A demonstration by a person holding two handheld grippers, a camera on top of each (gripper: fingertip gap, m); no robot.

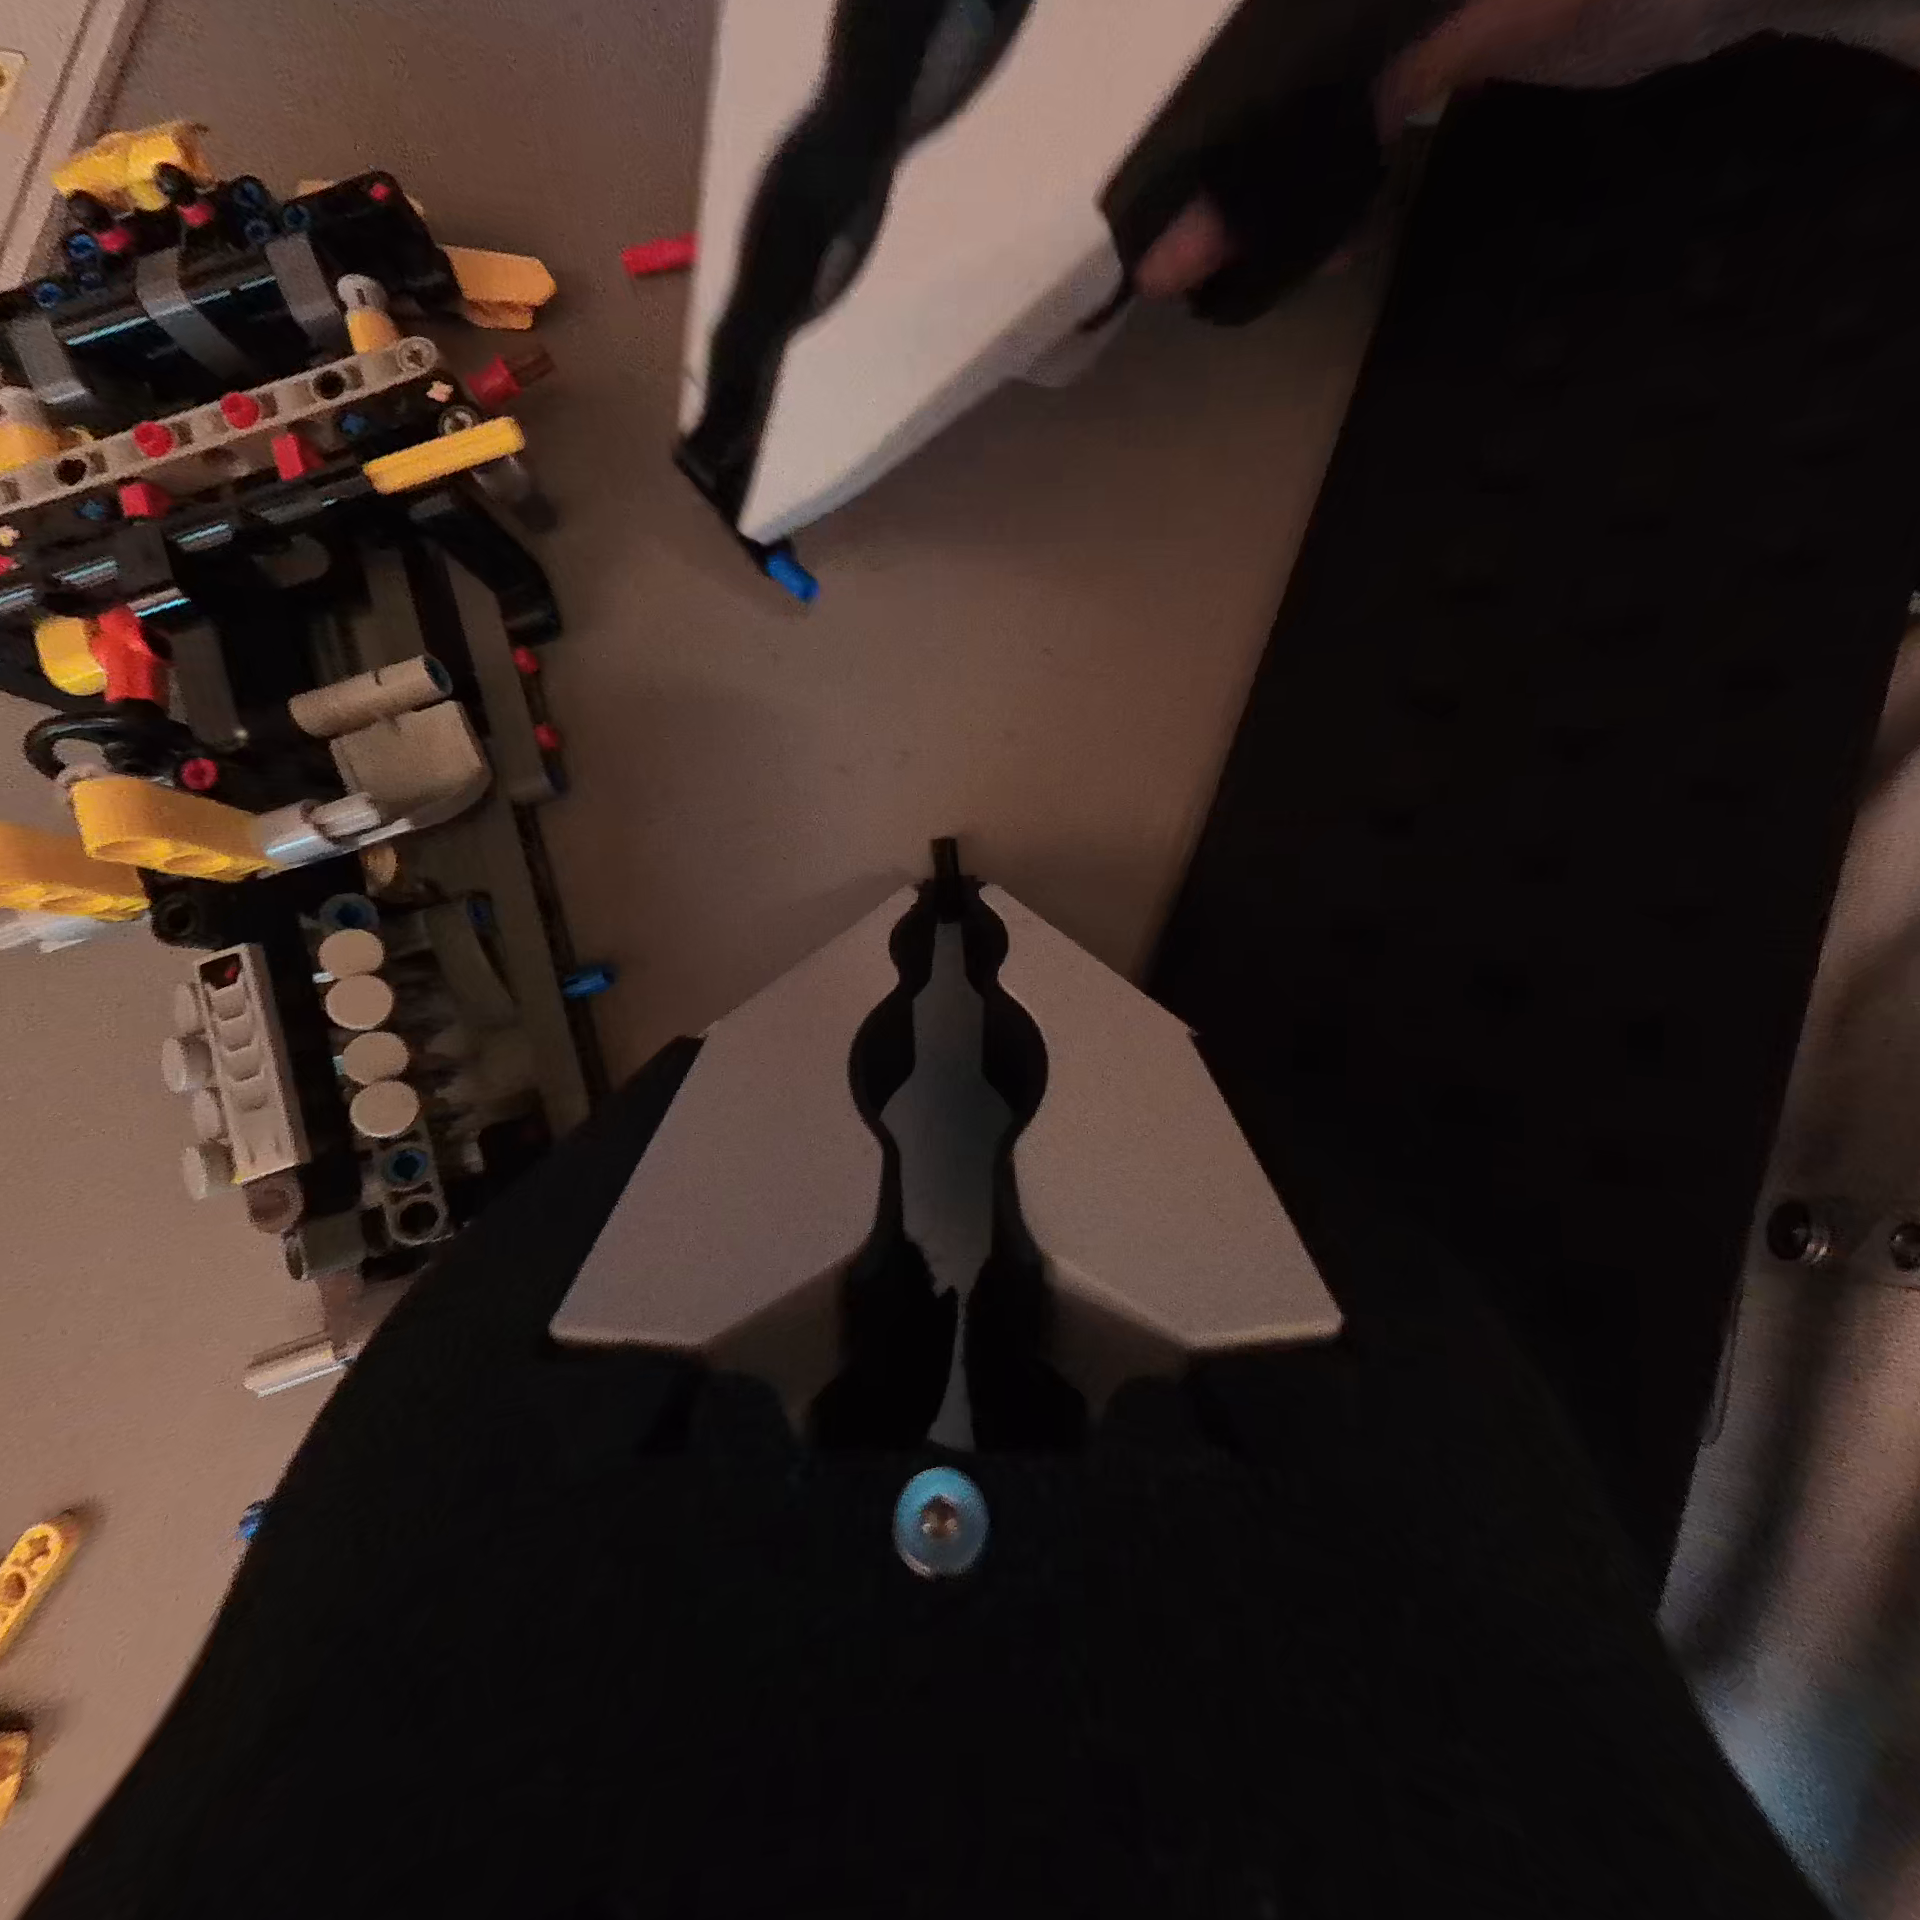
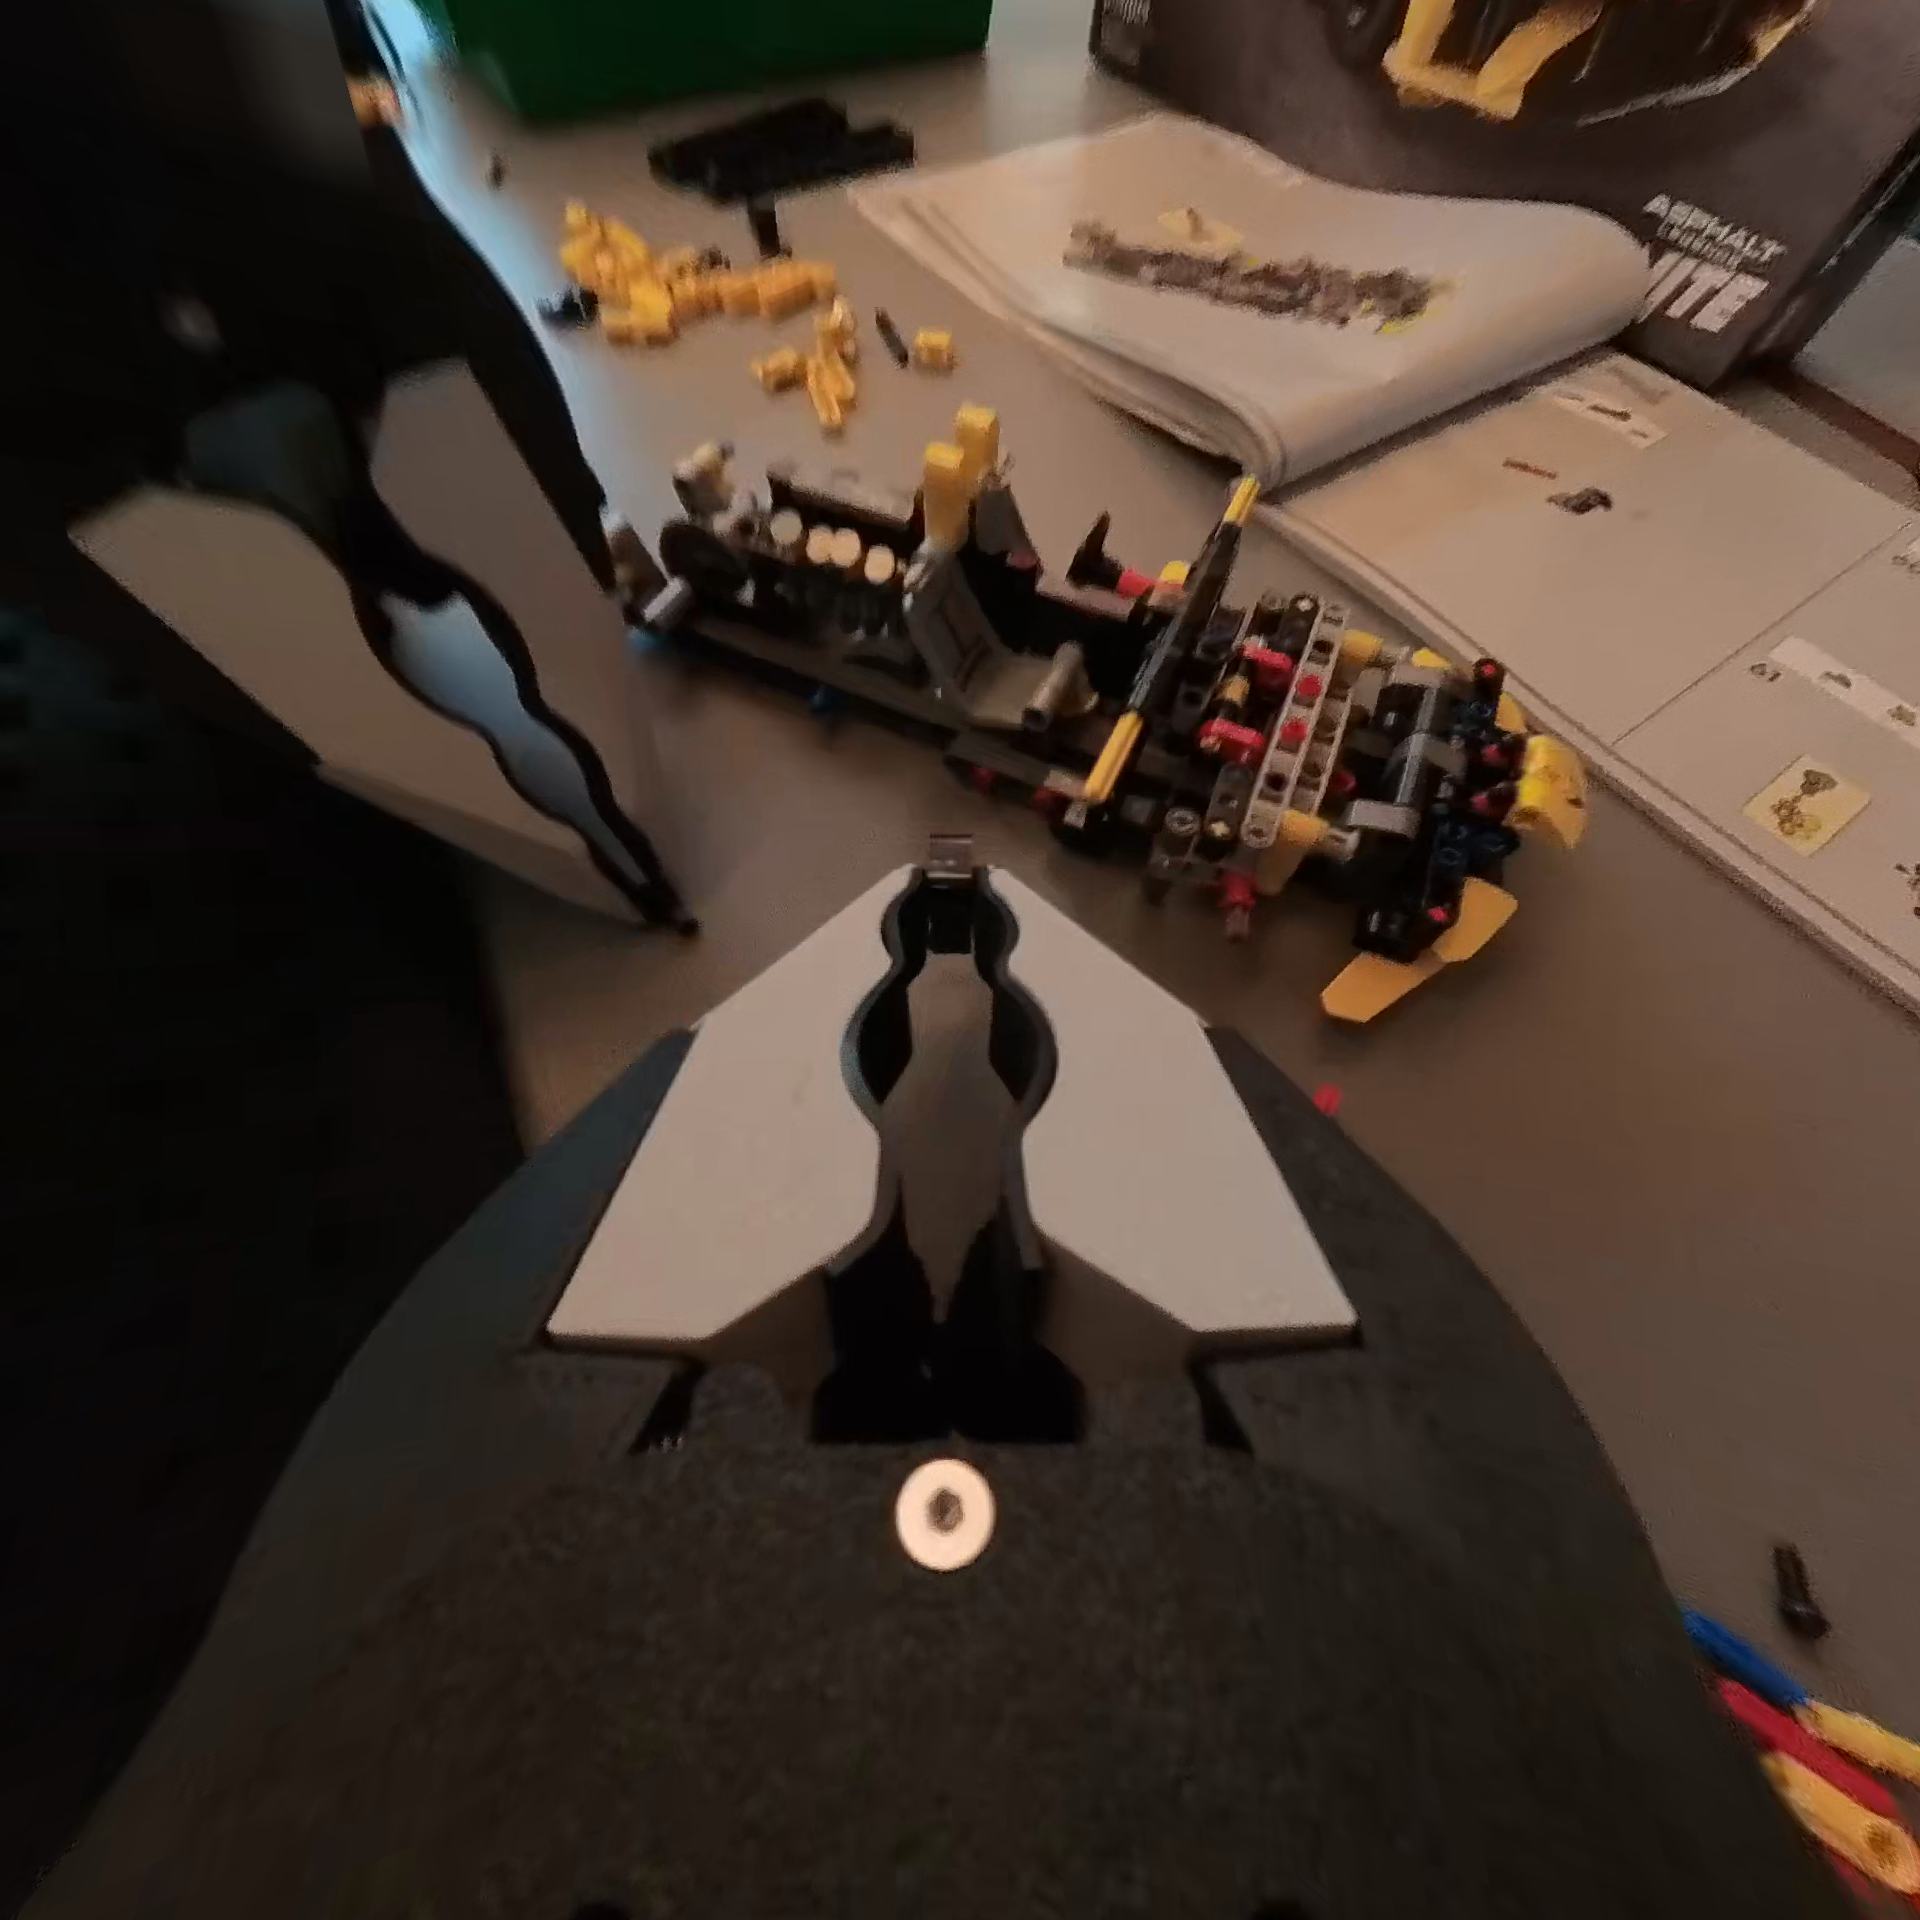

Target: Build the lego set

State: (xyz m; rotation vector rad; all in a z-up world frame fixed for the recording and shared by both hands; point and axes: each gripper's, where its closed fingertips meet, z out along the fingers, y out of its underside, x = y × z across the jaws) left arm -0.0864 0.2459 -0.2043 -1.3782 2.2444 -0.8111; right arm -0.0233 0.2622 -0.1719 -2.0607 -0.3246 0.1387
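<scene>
The part-built black, grey and yellow lego model (image 1: 260, 623) lies on the table at the left of the left wrist view, and in the middle of the right wrist view (image 2: 1091, 675). My left gripper (image 1: 943, 885) is shut on a small black pin (image 1: 943, 860), right of the model. It also shows in the right wrist view (image 2: 665, 914). My right gripper (image 2: 948, 881) is shut on a small piece (image 2: 948, 854) that looks dark here. In the left wrist view this gripper (image 1: 764, 540) hangs above the table with a blue pin (image 1: 790, 574) at its tips.
Loose yellow pieces (image 2: 707, 291) and black parts (image 2: 779, 151) lie behind the model. A folded instruction booklet (image 2: 1247, 312), open pages (image 2: 1610, 623), the set's box (image 2: 1558, 104) and a green bin (image 2: 707, 42) stand at the back right. A red pin (image 1: 657, 255) and a black pin (image 2: 1797, 1605) lie loose.
</scene>
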